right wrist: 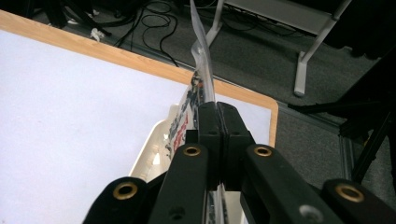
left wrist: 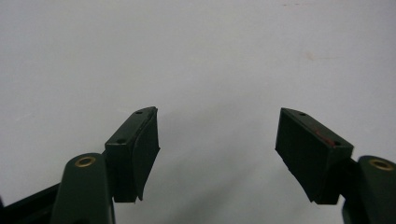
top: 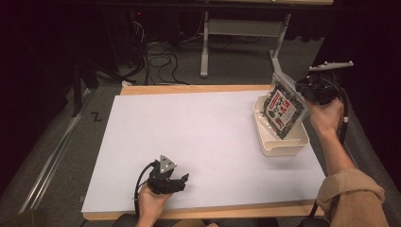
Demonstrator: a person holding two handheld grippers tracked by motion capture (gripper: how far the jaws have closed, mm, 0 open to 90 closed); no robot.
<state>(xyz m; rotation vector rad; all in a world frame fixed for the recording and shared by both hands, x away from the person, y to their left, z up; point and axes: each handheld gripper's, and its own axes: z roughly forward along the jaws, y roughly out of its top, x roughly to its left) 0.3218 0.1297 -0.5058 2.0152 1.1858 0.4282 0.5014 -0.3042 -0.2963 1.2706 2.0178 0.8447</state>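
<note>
A flat plastic packet point(top: 283, 108) with a dark printed label hangs tilted over a white tray point(top: 288, 144) at the table's right. My right gripper point(top: 302, 90) is shut on the packet's upper right edge. In the right gripper view the two black jaws are pressed together on the packet's clear sealed edge point(right wrist: 204, 70), with the tray point(right wrist: 149, 156) below. My left gripper point(top: 182, 179) rests low near the table's front edge, left of centre. Its jaws stand apart in the left gripper view point(left wrist: 217, 147), with nothing but the white table surface between them.
The white table top point(top: 189, 132) has a wooden rim point(top: 189, 89) along its far edge. Beyond it lie cables point(top: 158, 59) on a grey floor and a metal desk frame point(top: 246, 33). A person's sleeved right forearm point(top: 352, 198) enters from the bottom right.
</note>
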